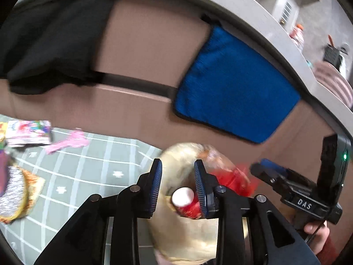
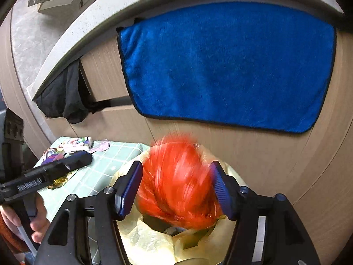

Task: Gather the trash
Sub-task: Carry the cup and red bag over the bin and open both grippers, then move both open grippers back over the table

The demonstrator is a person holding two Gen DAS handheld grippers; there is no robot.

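Note:
My left gripper [image 1: 177,185] hangs open over a bin lined with a pale yellow bag [image 1: 183,238]. A red container with a white cap [image 1: 184,201] sits low between its jaws, against the right pad and clear of the left one. In the right wrist view my right gripper [image 2: 178,187] stands open above the same bag [image 2: 150,243]. A crumpled red-orange wrapper [image 2: 178,183] is a blur between its fingers while the fingers are sharp. The wrapper [image 1: 233,178] also shows beside the right gripper [image 1: 262,167] in the left wrist view. The left gripper [image 2: 81,156] reaches in from the left.
A green checked cloth [image 1: 88,165] left of the bin carries colourful wrappers [image 1: 28,132], a pink scrap [image 1: 70,142] and a foil packet [image 1: 15,192]. Behind the bin, a blue towel [image 2: 220,66] and a black cloth [image 2: 61,97] hang on the cabinet front under a grey counter [image 1: 253,11].

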